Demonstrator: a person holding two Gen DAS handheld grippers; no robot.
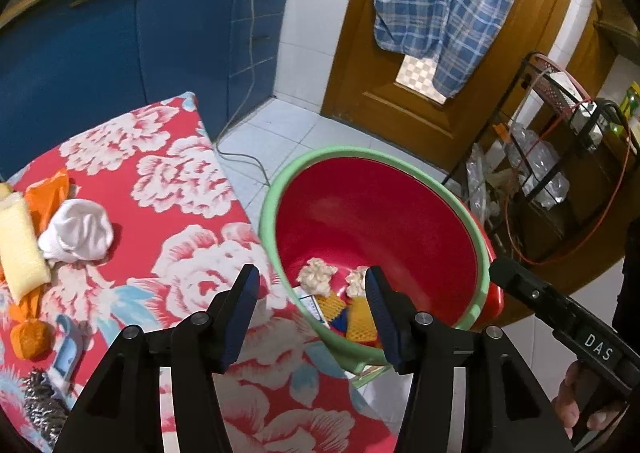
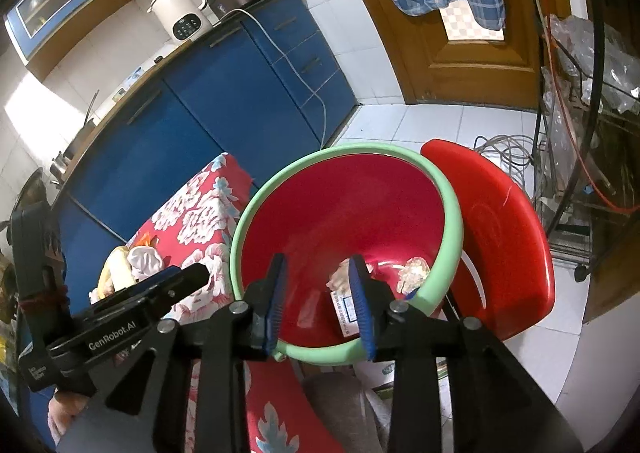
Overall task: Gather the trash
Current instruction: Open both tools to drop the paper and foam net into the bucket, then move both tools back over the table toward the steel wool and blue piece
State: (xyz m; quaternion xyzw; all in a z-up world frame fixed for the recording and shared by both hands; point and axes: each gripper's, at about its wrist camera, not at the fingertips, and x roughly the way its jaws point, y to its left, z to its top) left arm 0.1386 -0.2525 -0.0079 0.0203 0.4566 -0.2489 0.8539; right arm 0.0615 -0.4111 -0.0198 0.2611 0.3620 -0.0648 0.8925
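Our left gripper (image 1: pixel 312 293) and right gripper (image 2: pixel 318 295) both hang empty with jaws apart over the red plastic basin with a green rim (image 2: pixel 348 221), where crumpled tissue wads (image 1: pixel 318 276) and yellow foam netting (image 1: pixel 362 319) lie. Farther left, a white crumpled cloth (image 1: pixel 78 231) rests on the red floral tablecloth (image 1: pixel 180 189).

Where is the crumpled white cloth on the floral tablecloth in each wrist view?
Left wrist view: the crumpled white cloth lies at the left edge, on the red floral tablecloth, beside an orange plastic bag.
Right wrist view: it sits lower left, partly behind the left gripper.
Shared landmark: the red basin with green rim, right of the cloth in both views.
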